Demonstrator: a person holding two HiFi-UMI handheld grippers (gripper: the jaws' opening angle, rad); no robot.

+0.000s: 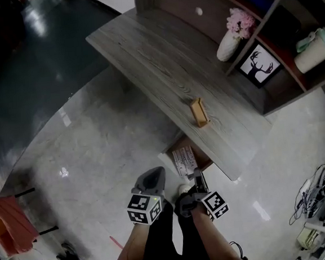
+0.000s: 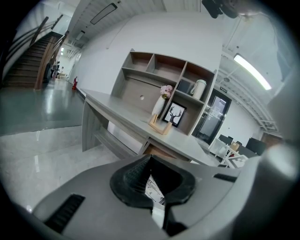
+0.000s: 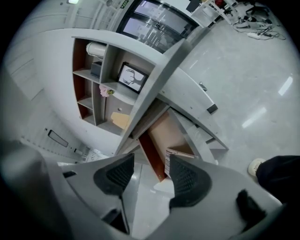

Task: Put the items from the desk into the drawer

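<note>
One wooden holder (image 1: 199, 112) lies on the surface (image 1: 144, 54) above the open drawer (image 1: 206, 163), likely light and stiff, best pinched across its narrow width; left gripper (image 2: 154, 178) jaws clenched empty, right gripper (image 3: 149, 176) jaws parted.

We see the grey wood-grain desk (image 1: 156, 59) stretching out ahead of the left gripper (image 1: 150, 181) and the right gripper (image 1: 196, 180). A small tan wooden block (image 1: 199, 112) lies on it, ahead of the right gripper, near the front edge. Beyond the block, a shelf unit (image 1: 283, 59) stands along the desk's far side.
</note>
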